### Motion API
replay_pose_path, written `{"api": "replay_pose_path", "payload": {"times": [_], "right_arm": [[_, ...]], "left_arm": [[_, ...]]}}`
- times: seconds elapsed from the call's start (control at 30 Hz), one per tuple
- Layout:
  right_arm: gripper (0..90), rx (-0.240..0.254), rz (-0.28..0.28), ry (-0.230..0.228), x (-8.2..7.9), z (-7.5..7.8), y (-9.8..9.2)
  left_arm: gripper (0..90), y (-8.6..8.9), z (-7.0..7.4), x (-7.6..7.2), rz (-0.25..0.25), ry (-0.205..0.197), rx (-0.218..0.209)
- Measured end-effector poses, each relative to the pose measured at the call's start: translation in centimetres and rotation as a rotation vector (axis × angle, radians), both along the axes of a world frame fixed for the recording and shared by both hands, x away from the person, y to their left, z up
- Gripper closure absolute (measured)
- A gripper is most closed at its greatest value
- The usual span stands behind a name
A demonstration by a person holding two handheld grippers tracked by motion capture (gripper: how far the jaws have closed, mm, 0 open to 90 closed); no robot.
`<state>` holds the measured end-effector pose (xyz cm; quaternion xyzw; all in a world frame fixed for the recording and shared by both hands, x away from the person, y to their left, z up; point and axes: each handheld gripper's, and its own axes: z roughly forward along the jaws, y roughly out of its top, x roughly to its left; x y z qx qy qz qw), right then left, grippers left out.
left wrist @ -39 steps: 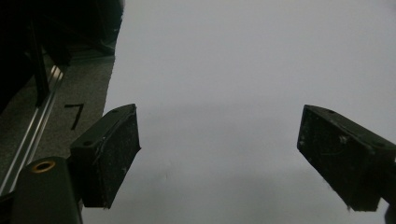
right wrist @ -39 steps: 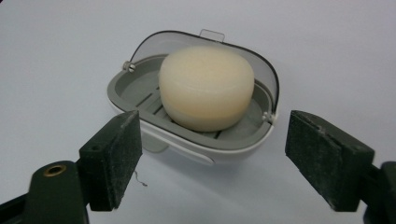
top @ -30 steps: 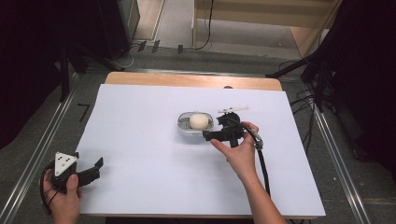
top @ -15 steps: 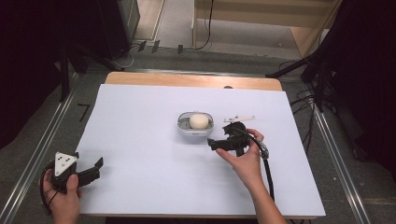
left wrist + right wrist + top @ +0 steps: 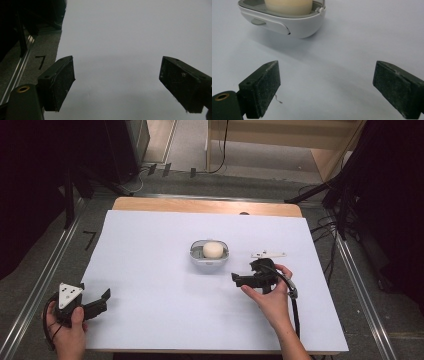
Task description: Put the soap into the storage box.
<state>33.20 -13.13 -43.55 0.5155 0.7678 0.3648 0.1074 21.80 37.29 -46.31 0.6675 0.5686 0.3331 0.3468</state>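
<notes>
1. High view: the bench (image 5: 150, 270) carries a white sheet, and near its middle sits a small grey-white container (image 5: 210, 255) with a cream round object (image 5: 213, 249) inside it. I take that container as my landmark.
2. My right gripper (image 5: 245, 279) rests just beside the container, on its near right side, apart from it. My right hand (image 5: 272, 297) wraps around the gripper's body, and its cable runs back along my wrist.
3. Right gripper view: my jaws are spread wide with nothing between them, only bare white sheet. The container (image 5: 284, 18) stands ahead of them and somewhat toward the left jaw, with the cream round object (image 5: 288, 5) rising above its rim. A small white knob shows at the container's right edge.
4. A thin white flat piece (image 5: 268, 254) lies on the sheet to the right of the container, just beyond my right gripper.
5. My left gripper (image 5: 97, 302) is well apart from the container, at the near left corner of the sheet, held in my left hand (image 5: 67, 332), with its grey three-cornered plate on top.
6. Left gripper view: these jaws too are spread wide and empty over plain white sheet. A black mark like a "7" (image 5: 40, 61) shows on the grey floor beside the sheet's edge.
</notes>
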Motion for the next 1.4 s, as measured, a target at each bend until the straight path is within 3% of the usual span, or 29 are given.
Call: {"api": "replay_pose_path", "payload": {"times": [0.23, 0.53, 0.87, 1.03, 1.4], "right_arm": [[8.2, -0.018, -0.027, -0.003, -0.7, -1.0, -1.4], [8.2, -0.002, -0.051, -0.007, -1.7, -2.0, -3.6], [8.9, 0.032, -0.097, -0.006, -3.1, -3.2, -7.2], [9.0, 0.014, -0.120, -0.027, -3.9, -3.7, -8.6], [9.1, 0.024, -0.180, -0.036, -5.5, -4.3, -12.1]], "left_arm": [[13.9, 0.0, 0.0, 0.0, 0.002, 0.001, -0.001], [13.9, 0.0, 0.0, 0.0, -0.001, 0.001, 0.002], [13.9, -0.1, 0.0, 0.0, 0.002, 0.001, 0.006], [13.9, 0.0, 0.0, 0.0, 0.002, 0.000, 0.003], [13.9, 0.0, 0.0, 0.0, 0.000, 0.002, 0.002]]}}
